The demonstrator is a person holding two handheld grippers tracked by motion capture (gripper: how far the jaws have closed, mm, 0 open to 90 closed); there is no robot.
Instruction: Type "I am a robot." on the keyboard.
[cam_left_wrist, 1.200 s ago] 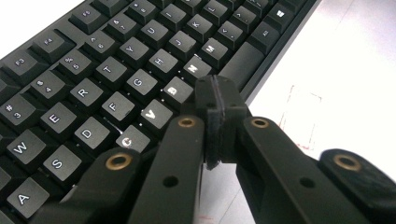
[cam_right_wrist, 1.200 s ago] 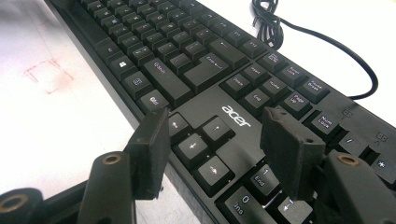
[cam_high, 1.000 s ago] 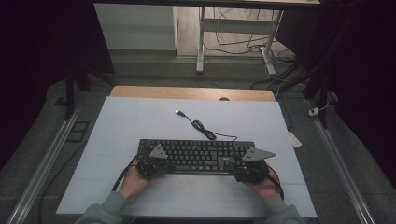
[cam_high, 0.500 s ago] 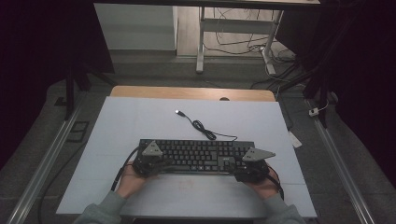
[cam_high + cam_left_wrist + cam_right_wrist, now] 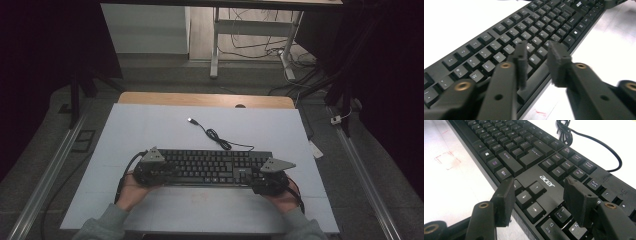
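Lying flat on the white surface (image 5: 150,125), near the person's edge, a black keyboard (image 5: 210,166) is being approached from both ends. Its cable (image 5: 220,141) is trailing loose toward the far side, the plug lying free on the surface, not connected to anything.

Left gripper (image 5: 537,56): fingers are being held a moderate gap apart over the lower letter rows, near the front edge; nothing is being gripped. Contact w/ the keys cannot be told.

Right gripper (image 5: 540,195): fingers are being held wide apart, straddling the arrow-key block beside the logo; nothing is being gripped either. In the high view the left gripper (image 5: 150,170) and right gripper (image 5: 270,180) are being kept at opp. ends of the board.

Handling, as judged: the keyboard is being taken as a stiff, light plastic body, approx. even in weight end to end, so a two-ended lift should be stable. Keycaps are being regarded as poor grip pts: they depress and could pop off. Hold is best taken on the front edge or end frame, fingers over and under. Smooth casing may slip; the trailing cable may drag or snag.
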